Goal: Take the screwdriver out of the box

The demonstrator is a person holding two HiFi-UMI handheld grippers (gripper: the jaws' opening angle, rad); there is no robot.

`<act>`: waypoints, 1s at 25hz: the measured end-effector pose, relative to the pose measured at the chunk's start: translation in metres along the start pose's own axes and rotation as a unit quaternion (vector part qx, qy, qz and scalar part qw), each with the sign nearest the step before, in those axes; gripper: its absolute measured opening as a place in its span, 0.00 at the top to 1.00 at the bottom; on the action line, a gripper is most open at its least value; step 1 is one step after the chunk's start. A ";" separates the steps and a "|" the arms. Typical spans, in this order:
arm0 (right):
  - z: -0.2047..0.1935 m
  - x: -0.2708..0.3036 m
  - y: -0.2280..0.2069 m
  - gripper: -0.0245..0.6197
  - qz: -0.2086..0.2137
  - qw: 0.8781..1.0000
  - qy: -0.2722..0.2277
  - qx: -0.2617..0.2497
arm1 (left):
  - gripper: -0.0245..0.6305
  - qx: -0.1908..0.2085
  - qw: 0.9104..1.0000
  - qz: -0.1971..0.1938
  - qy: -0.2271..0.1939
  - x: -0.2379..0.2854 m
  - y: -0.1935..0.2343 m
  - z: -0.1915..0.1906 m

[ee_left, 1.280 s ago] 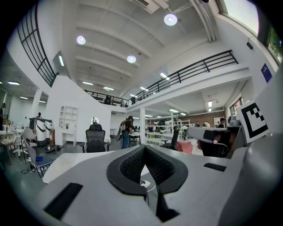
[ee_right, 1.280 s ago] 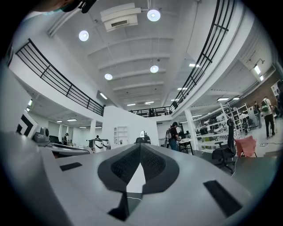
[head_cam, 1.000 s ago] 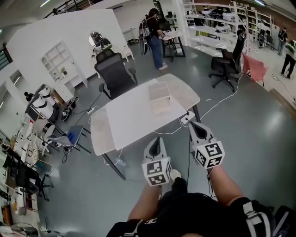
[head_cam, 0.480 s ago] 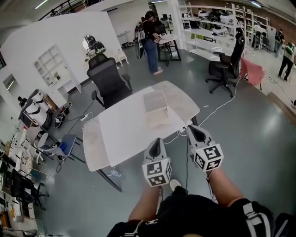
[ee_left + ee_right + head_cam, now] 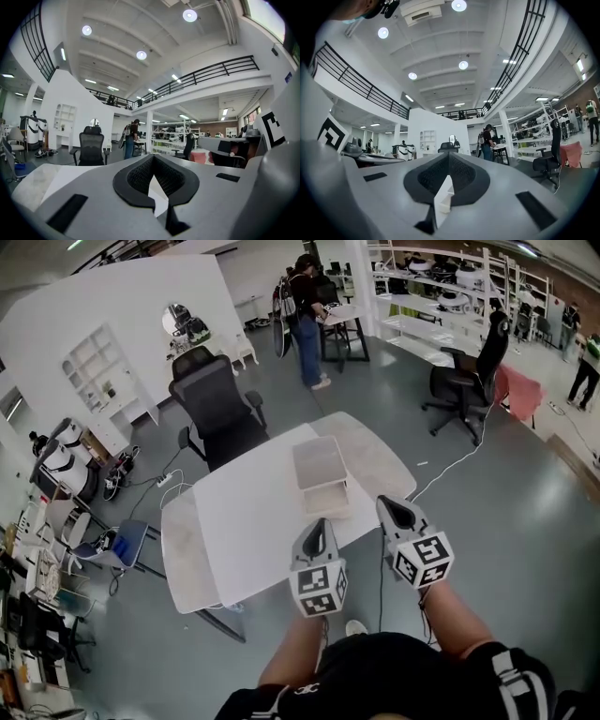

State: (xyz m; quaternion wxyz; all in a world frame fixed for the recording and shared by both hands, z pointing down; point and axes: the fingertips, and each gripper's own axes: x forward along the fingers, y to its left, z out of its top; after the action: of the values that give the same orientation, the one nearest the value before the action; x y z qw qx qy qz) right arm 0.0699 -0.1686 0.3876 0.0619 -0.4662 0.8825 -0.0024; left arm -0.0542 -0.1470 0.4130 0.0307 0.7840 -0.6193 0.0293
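Left tool (image 5: pixel 317 524): pinched together, empty.
Right tool (image 5: pixel 389 505): likewise.
Box (image 5: pixel 320 470): ahead on surface (image 5: pixel 234 521).
Advice: step closer, spread one tool before reaching in.

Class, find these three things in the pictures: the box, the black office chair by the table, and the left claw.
box (image 5: pixel 319 463): head view, on its flat top.
black office chair (image 5: pixel 208 390): head view, on the backrest.
left claw (image 5: pixel 317 523): head view, at its tips.
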 end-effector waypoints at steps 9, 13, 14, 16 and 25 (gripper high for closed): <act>-0.008 0.090 -0.026 0.94 0.006 1.000 -0.003 -0.017 | 0.94 -0.003 1.000 0.002 0.003 0.084 0.053 0.006; -0.017 0.113 -0.037 0.94 0.008 1.000 0.005 -0.020 | 0.94 -0.005 1.000 0.003 0.014 0.109 0.065 0.002; -0.019 0.118 -0.040 0.94 0.009 1.000 0.008 -0.018 | 0.94 -0.004 1.000 0.003 0.017 0.113 0.066 0.000; -0.025 0.126 -0.045 0.94 0.013 1.000 0.015 -0.014 | 0.94 -0.004 1.000 0.006 0.025 0.120 0.069 -0.004; -0.048 0.175 -0.066 0.94 0.071 0.997 0.037 -0.016 | 0.94 -0.011 0.998 0.061 0.034 0.154 0.093 -0.011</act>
State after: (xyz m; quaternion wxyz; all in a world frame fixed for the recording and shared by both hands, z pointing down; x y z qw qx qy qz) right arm 0.0207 -0.3526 0.4201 0.0216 -0.4031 0.9149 -0.0015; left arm -0.1090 -0.3173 0.4377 0.0589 0.7432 -0.6645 0.0512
